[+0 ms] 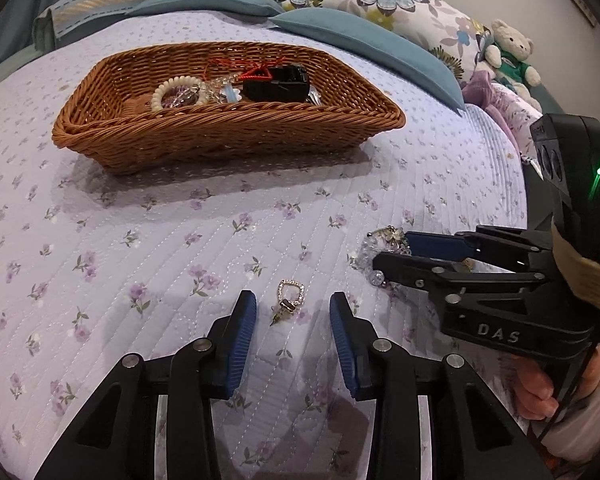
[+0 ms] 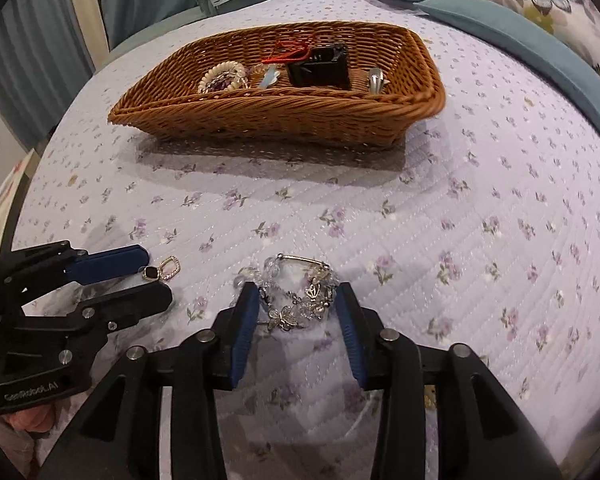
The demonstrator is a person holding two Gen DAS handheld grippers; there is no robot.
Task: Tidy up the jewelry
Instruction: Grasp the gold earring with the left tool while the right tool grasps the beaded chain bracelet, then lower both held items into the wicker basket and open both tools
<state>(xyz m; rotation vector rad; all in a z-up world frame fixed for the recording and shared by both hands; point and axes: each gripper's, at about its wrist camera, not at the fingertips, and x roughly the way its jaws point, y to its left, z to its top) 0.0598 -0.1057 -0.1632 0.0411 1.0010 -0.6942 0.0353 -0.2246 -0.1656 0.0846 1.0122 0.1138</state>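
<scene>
Jaws parted on both sides: our left hand-held gripper (image 1: 293, 312) straddles the gold earring (image 1: 288, 300) untouched, our right hand-held gripper (image 2: 298, 306) brackets the butterfly bracelet (image 2: 300, 296) on the bed (image 2: 460, 220).

Left claw (image 1: 293, 312) straddles a gold earring (image 1: 288, 298) — pads apart, untouching.

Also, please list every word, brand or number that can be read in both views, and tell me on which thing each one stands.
"DAS": raised letters on the black body of the right gripper, seen in the left wrist view.
"GenRobot.AI": on the black body of the left gripper, seen in the right wrist view; small and slightly blurred.
No readable text on the wicker basket or its contents.
</scene>
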